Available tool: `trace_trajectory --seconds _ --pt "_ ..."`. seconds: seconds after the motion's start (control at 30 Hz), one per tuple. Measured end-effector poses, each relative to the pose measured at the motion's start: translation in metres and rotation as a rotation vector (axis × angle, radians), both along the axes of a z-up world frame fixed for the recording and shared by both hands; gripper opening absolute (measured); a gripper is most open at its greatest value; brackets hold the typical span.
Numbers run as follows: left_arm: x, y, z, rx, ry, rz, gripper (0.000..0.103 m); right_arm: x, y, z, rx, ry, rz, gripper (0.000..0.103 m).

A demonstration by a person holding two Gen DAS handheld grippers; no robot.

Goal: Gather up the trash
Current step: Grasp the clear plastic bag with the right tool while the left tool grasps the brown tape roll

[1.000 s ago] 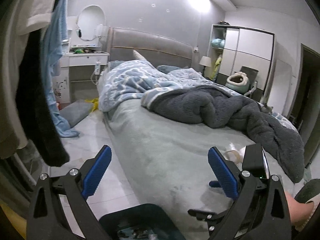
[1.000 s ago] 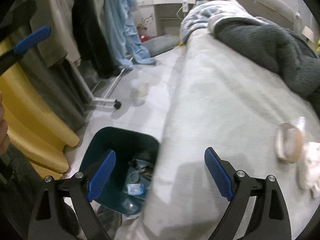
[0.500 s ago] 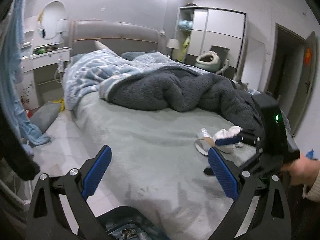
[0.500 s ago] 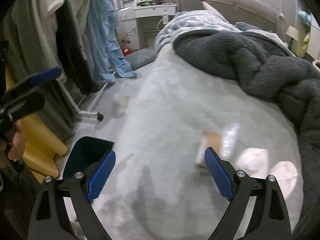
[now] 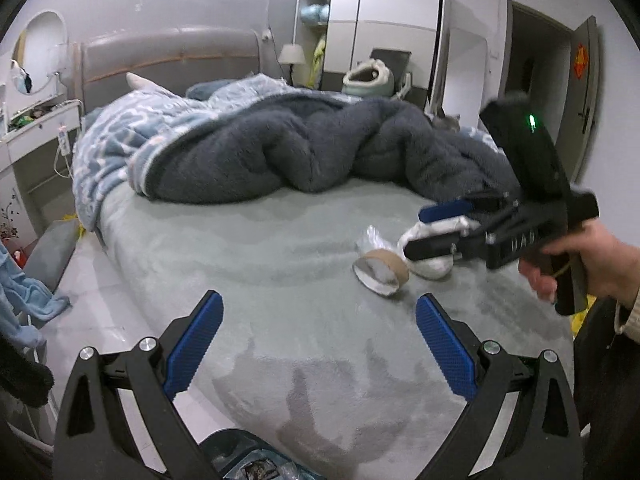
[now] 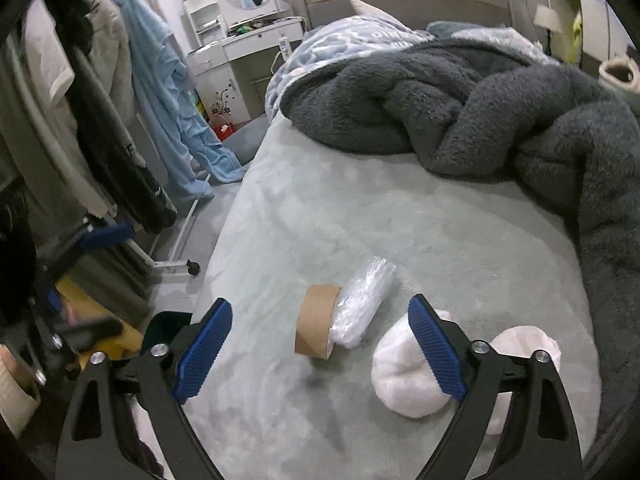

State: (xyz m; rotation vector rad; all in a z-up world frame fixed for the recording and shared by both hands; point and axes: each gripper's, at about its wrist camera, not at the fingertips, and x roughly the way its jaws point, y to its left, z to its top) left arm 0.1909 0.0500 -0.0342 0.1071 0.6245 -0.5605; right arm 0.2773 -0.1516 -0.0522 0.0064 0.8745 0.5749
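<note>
Cardboard tape roll (image 6: 316, 326) lying on its side on the grey-green bed (image 6: 420, 220), crinkled clear plastic (image 6: 362, 304) stuffed against its open end, two white crumpled wads (image 6: 404, 376) just beside it to the right. Right gripper (image 6: 320, 352) spread wide and empty, low over the bed with the roll between its blue pads, seen from the left wrist view (image 5: 444, 232) right above the wads. Left gripper (image 5: 320, 344) likewise wide and empty, near the bed's foot above the dark bin (image 5: 248, 460).
</note>
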Motion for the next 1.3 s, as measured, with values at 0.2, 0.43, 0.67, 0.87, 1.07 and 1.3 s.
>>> trace_trajectory --seconds 0.2,0.43,0.67,0.87,1.07,1.3 --pt "0.011 -0.015 -0.011 0.007 0.033 -0.069 0.098 0.024 0.003 -0.008 -0.001 0.053 -0.008 0.066" --pt "0.026 -0.036 -0.024 0.009 0.079 -0.160 0.096 0.053 -0.005 -0.019 0.008 0.123 -0.058 0.054" --pt "0.043 -0.060 -0.035 0.021 0.113 -0.226 0.088 0.070 -0.008 -0.034 0.005 0.204 -0.088 0.049" --pt "0.058 -0.070 -0.045 0.013 0.136 -0.251 0.088 0.073 -0.011 -0.046 0.028 0.283 -0.088 0.043" --pt "0.071 -0.078 -0.052 -0.033 0.172 -0.281 0.088 0.068 -0.009 -0.043 0.050 0.303 -0.057 0.029" --pt "0.076 -0.094 -0.061 -0.028 0.212 -0.327 0.083 0.062 0.000 -0.032 0.025 0.244 0.005 0.025"
